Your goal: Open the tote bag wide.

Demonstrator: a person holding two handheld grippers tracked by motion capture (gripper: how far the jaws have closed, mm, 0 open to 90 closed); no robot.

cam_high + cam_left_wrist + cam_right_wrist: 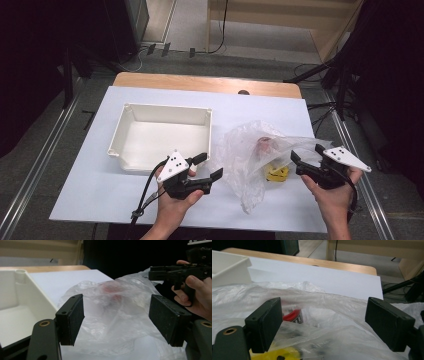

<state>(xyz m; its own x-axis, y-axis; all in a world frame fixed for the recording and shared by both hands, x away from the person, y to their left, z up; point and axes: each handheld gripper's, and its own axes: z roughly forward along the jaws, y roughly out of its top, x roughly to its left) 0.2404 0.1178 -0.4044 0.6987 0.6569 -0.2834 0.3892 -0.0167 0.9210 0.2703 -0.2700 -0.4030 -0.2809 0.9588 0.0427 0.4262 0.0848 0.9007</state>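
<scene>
A crumpled clear plastic bag lies on the white table top, right of centre. Inside it are a red-and-white item and a yellow item. My left gripper hovers at the bag's left edge, jaws open and empty; in the left gripper view the bag sits just beyond the pads. At the bag's right side my right gripper is open too. In the right gripper view the bag's film spreads between the jaws with no pad pressing it, the red item behind it.
A white rectangular tray stands empty left of the bag, close behind the left gripper. The white sheet covers a wooden table. Dark stands and cables flank the table on both sides.
</scene>
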